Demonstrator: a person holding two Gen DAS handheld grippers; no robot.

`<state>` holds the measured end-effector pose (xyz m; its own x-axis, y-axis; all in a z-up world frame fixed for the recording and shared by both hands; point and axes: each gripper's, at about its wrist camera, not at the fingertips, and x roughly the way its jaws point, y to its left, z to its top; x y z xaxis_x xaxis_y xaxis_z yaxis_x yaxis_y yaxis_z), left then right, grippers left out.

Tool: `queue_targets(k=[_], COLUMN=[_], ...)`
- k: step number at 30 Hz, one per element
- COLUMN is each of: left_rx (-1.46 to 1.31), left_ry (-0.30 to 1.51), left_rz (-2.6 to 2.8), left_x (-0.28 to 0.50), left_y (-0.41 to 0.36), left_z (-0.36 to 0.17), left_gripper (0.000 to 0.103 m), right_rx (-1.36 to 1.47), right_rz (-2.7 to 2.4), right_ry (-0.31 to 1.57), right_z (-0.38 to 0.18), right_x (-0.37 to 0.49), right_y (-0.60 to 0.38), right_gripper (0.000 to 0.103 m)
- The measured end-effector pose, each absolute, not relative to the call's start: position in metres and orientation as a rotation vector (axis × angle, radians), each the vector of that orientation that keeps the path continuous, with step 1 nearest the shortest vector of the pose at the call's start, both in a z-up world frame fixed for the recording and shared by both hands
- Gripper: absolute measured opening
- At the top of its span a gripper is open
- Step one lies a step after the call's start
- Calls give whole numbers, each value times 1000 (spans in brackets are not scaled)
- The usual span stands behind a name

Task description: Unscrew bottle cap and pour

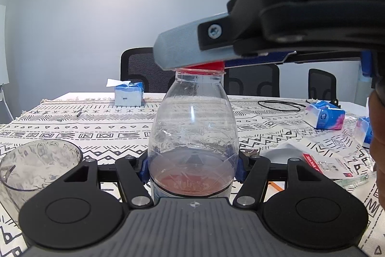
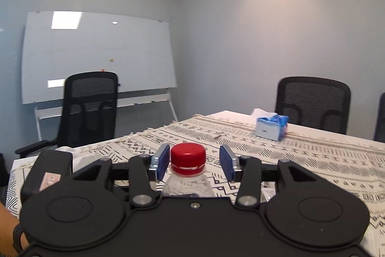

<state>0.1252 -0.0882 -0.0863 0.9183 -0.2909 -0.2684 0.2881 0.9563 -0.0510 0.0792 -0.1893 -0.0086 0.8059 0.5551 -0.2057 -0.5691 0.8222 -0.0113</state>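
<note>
A clear plastic bottle (image 1: 192,127) with a little reddish liquid in it stands upright on the patterned tablecloth. My left gripper (image 1: 192,168) is shut on its body. Its red cap (image 2: 188,158) is on the neck. My right gripper (image 2: 195,161) is open around the cap, one blue pad on each side, with a gap on both sides. From the left wrist view the right gripper's grey finger (image 1: 182,49) covers most of the cap (image 1: 204,66). An empty clear cup (image 1: 36,168) stands to the left of the bottle.
A blue tissue box (image 1: 128,93) (image 2: 270,128) sits far back on the table. Blue tissue packs (image 1: 323,115), a black cable loop (image 1: 279,105) and a plastic packet (image 1: 320,163) lie at the right. Black office chairs (image 2: 89,110) and a whiteboard (image 2: 96,54) stand beyond.
</note>
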Motion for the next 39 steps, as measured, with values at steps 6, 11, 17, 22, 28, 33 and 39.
queue_targets(k=[6, 11, 17, 22, 28, 33, 39], left_rx=[-10, -22, -40, -33, -32, -38, -56], left_ry=[279, 279, 279, 279, 280, 280, 281], left_rz=[-295, -297, -302, -299, -293, -288, -299], left_x=[126, 126, 127, 126, 127, 128, 128], left_y=[-90, -87, -83, -84, -85, -85, -82], left_z=[-86, -87, -87, -87, -87, -87, -87], left_gripper=[59, 59, 59, 59, 59, 59, 60], right_rx=[-81, -124, -115, -131, -111, -11, -53], right_rz=[483, 376, 275, 258, 293, 303, 332], right_ry=[237, 277, 307, 327, 411, 306, 354], right_z=[-5, 24, 69, 78, 60, 69, 60], right_x=[80, 75, 76, 78, 100, 94, 105], right_y=[-184, -169, -148, -150, -169, -187, -168], right_gripper=[65, 65, 65, 67, 67, 72, 72])
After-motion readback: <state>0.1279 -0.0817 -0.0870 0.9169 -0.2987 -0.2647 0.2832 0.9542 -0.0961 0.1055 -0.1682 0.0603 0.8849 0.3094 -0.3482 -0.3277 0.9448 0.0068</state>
